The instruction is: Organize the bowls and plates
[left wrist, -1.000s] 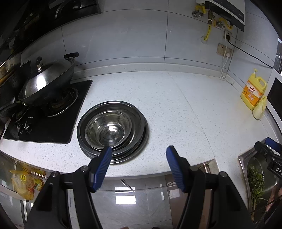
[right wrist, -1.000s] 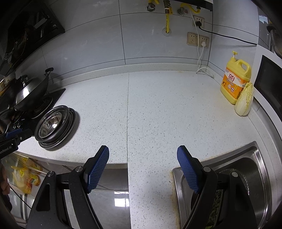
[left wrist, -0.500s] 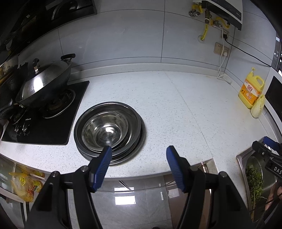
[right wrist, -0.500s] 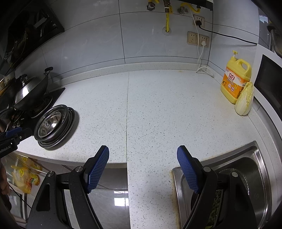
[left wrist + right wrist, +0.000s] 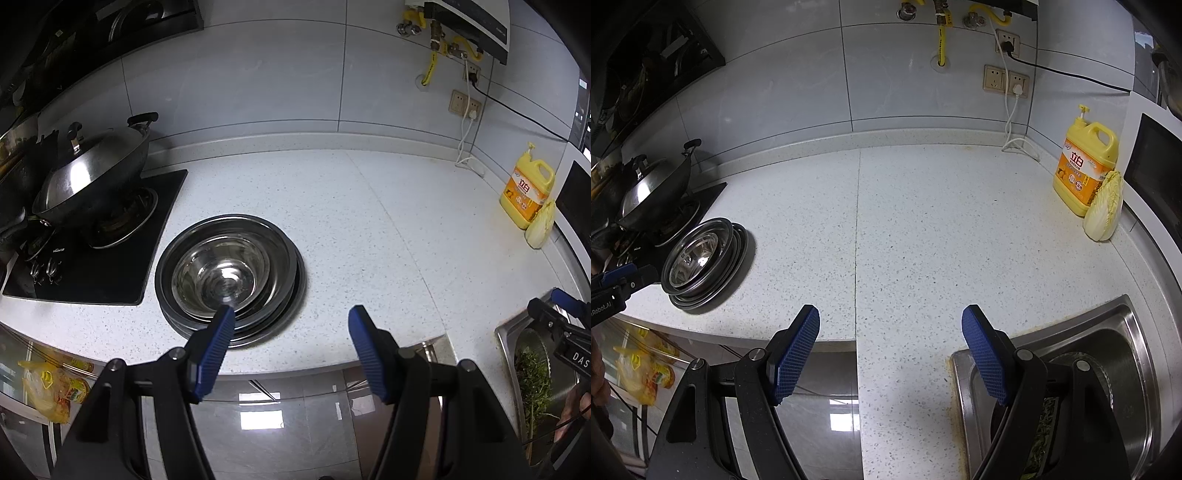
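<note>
I am holding both grippers, left gripper [image 5: 288,334] and right gripper [image 5: 890,343], apart and empty; the nested bowls [image 5: 221,273] sit stacked ahead-left, so I judge stacking finished.

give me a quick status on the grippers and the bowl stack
Left gripper open, empty, short of the stack of steel bowls and plates. Right gripper open, empty, over bare counter. Nothing in the way.

Kitchen interior. Wall [image 5: 894,74]: large pale grey tiles, dark grout lines. Tabletop [image 5: 923,229]: white speckled stone, one straight seam, raised back edge. Black glass hob [image 5: 96,266] at left, lidded wok [image 5: 88,173] on its burner. Steel sink [image 5: 1137,373] at right. Wall sockets [image 5: 1004,79], with plugged cables. Yellow gas pipe [image 5: 941,40]. Glossy grey floor tiles [image 5: 258,424] reflecting window light.
</note>
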